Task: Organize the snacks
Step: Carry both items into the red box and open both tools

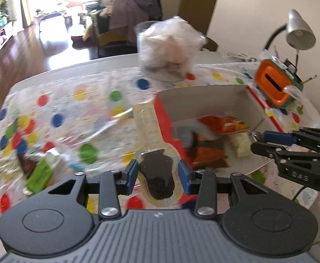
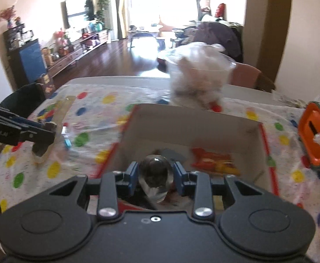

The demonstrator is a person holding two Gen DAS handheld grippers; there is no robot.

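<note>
My left gripper point(image 1: 160, 173) is shut on a long clear snack pack point(image 1: 147, 127) with a dark filling, held above the dotted tablecloth just left of the box. The same gripper point(image 2: 45, 135) shows at the left of the right wrist view, still holding that pack. My right gripper point(image 2: 156, 173) is shut on a small round clear pack point(image 2: 156, 168) with a dark snack inside, over the near part of the open cardboard box point(image 2: 192, 120). The box point(image 1: 203, 92) is white inside and red outside and holds an orange-red packet point(image 1: 223, 125) and a pale one point(image 1: 239, 144).
A clear plastic cup point(image 1: 168, 43) stuffed with crumpled wrappers stands behind the box. An orange holder point(image 1: 273, 85) and a desk lamp point(image 1: 300, 32) are at the right. A green packet point(image 1: 39, 173) and other loose snacks lie on the tablecloth at the left.
</note>
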